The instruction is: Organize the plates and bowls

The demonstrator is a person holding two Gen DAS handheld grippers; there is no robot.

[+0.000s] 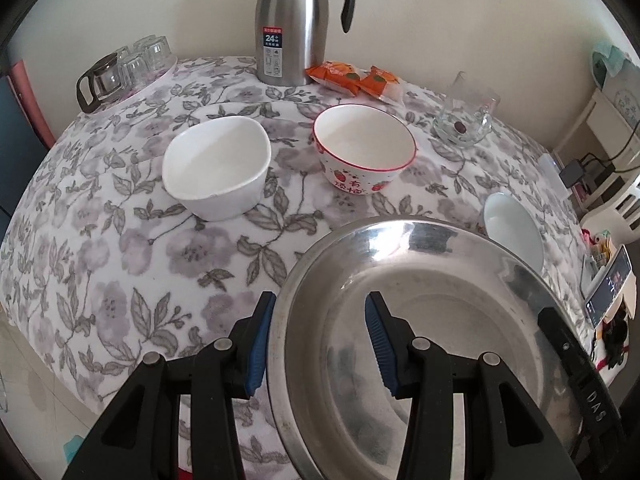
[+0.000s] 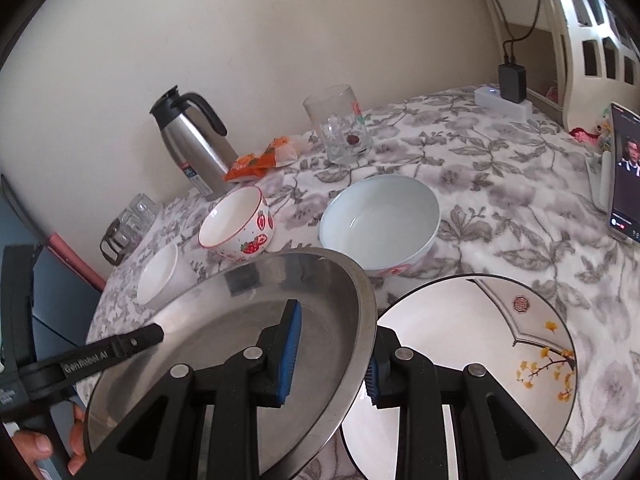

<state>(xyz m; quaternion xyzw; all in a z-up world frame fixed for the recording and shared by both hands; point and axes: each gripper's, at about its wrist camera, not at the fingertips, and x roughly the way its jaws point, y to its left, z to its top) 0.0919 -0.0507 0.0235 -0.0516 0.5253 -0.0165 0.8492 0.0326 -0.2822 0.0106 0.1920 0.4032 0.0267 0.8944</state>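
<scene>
The left claw (image 1: 320, 344) stands with its blue pads either side of the near-left rim of a wide, shallow stainless-steel plate (image 1: 432, 320): one pad outside the rim, one over the inner slope. Whether the pads press on the metal cannot be told from the left wrist view. The right claw (image 2: 332, 356) straddles the opposite edge of the same plate (image 2: 224, 320), with one pad inside the dish and the other just under the rim. It looks clamped on the rim. The plate is tilted and overlaps the edge of a round white plate with a black rim and yellow-leaf branch painting (image 2: 480, 344), which lies on the table covered in a grey floral cloth (image 1: 120, 260).

Beyond the steel plate sit a pale blue bowl (image 2: 380, 220), a white bowl with a red rim and strawberry print (image 1: 364, 144) and a plain white bowl (image 1: 216, 168), each apart from the others. Farther back stand a stainless-steel thermos jug with a black handle (image 1: 288, 28), orange snack packets (image 1: 352, 78), a clear glass mug (image 1: 464, 116) and a cluster of small glass cups (image 1: 128, 68).
</scene>
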